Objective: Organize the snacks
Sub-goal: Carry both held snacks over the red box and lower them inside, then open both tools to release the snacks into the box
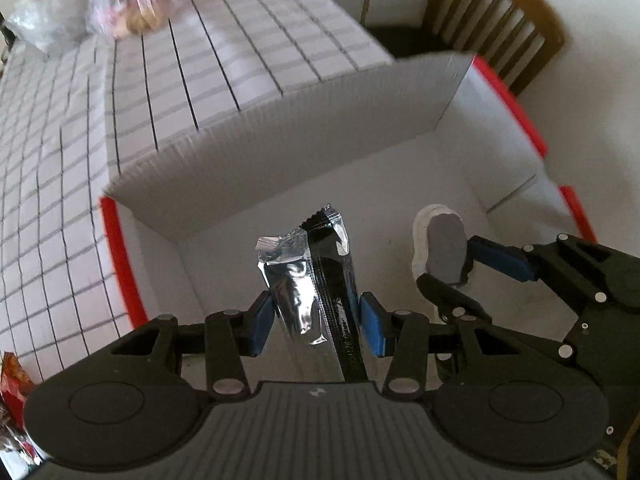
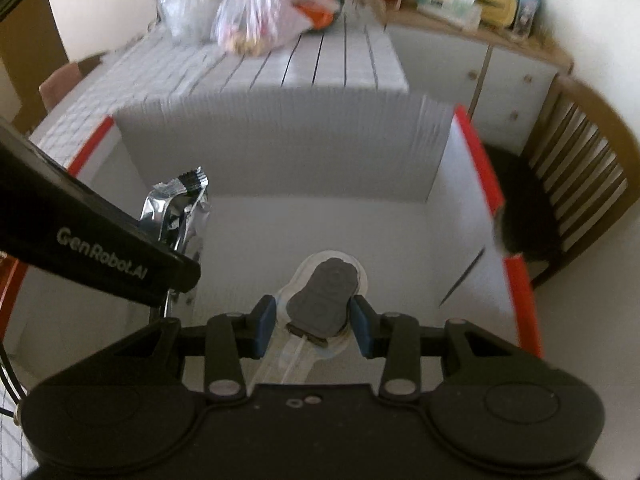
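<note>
— 2 grippers over 1 table, is that it?

— Yes. Biggest thing first: the table (image 1: 248,40) with its grid-pattern cloth, a wooden chair (image 1: 500,20) at its far corner, and a low cabinet (image 2: 480,68) beyond with blurred clutter on top.

— And on the table?

— A white cardboard box (image 1: 320,120) with red outer edges, open at the top. Both tools point down into it. At the far end of the cloth lie a clear plastic bag (image 2: 248,20) of snacks and another clear bag beside it; what is inside them is too blurred to tell.

— What about the tongs?

— The left gripper (image 1: 316,320) is clamped on a silver and black foil snack bar (image 1: 316,272), standing upright between the blue pads above the box floor. The right gripper (image 2: 312,320) is closed on a dark grey snack in a clear wrapper (image 2: 324,296), just beside the other, also over the box's inside.

— Do the 2 packets touch?

— No, they are apart, the foil bar to the left of the grey one.
</note>
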`<state>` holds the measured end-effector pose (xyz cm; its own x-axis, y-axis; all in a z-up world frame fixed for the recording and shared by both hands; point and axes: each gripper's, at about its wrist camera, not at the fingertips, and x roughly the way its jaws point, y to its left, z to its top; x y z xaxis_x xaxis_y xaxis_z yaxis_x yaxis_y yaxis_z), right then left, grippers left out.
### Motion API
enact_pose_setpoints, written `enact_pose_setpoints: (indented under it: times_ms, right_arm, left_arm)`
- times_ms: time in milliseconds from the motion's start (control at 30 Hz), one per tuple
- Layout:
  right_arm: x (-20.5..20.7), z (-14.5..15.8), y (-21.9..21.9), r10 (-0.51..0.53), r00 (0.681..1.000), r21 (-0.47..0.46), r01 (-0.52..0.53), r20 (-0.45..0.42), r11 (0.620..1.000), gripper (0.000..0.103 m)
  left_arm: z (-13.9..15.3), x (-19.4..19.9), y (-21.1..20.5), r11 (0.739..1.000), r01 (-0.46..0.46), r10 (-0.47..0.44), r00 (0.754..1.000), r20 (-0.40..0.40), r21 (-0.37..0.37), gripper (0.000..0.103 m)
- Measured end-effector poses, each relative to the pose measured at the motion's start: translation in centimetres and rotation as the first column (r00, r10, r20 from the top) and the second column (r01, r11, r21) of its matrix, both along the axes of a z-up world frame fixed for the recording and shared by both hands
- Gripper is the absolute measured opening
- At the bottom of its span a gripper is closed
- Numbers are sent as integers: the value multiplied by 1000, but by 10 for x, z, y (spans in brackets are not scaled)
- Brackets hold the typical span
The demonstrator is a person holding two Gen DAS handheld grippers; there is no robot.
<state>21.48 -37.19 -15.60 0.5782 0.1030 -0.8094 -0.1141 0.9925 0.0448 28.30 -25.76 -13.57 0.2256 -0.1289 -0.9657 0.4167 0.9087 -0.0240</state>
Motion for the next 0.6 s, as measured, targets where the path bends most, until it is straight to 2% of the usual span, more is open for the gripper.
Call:
enact_pose_setpoints:
  times_ms: [67,233,433,600]
  right_arm:
    - [0,-3,0,-1,1000,2,1,-17,1000,39]
    - [1,0,1,13,999,5,-13,-37,1000,38]
    - [-3,8,-2,2,999,38,-1,-34,999,42]
    - [-14,21,-8,-15,1000,71,15,-2,997,49]
  left_arm:
    - [-7,3,0,1000,-6,6,999,-48,2,46]
    - [-16,9,1,999,-24,26,995,-92,23,46]
    - [-15,6,3,999,-33,34,995,-91,8,46]
    - [-4,-1,8,999,-27,25,998,-60,-26,46]
